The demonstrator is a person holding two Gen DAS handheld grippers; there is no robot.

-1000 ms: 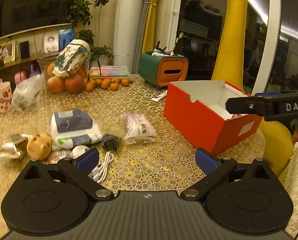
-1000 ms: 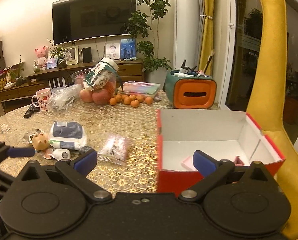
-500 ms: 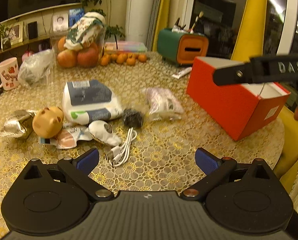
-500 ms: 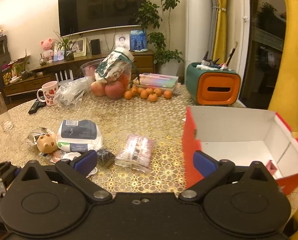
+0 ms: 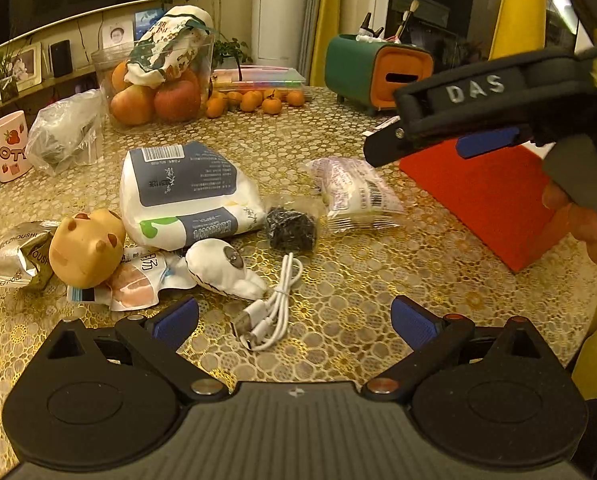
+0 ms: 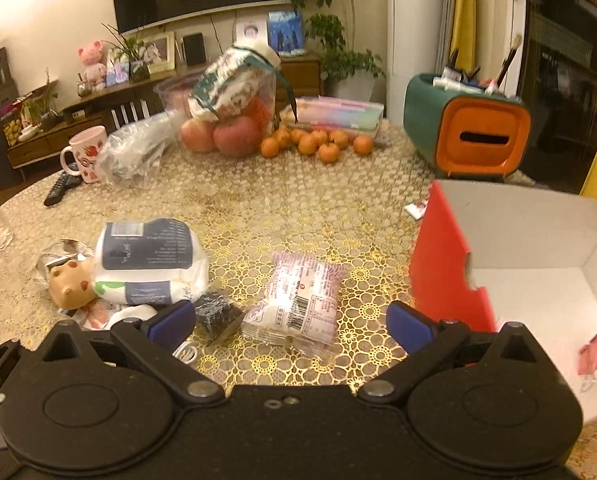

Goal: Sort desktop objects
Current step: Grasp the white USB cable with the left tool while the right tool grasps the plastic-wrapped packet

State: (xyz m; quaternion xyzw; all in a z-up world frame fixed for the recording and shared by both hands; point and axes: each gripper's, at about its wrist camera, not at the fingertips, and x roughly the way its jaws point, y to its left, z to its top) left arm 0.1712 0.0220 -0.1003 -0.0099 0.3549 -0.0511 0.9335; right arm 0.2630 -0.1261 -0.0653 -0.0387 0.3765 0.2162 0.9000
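With both tongs gaping empty, we are lining the left tongs [image 5: 294, 320] squarely over the white cable [image 5: 272, 312], aiming to pinch its bundled middle.

In the left wrist view the right hand-held gripper [image 5: 458, 136] hides the top of the red box [image 5: 494, 196], so its inside cannot be seen. In the right wrist view the box [image 6: 450, 272] is cut by the right edge. The cable [image 6: 186, 354] is mostly hidden behind a fingertip [image 6: 170, 322]. The snack label [image 6: 302, 300] is too blurred to read.
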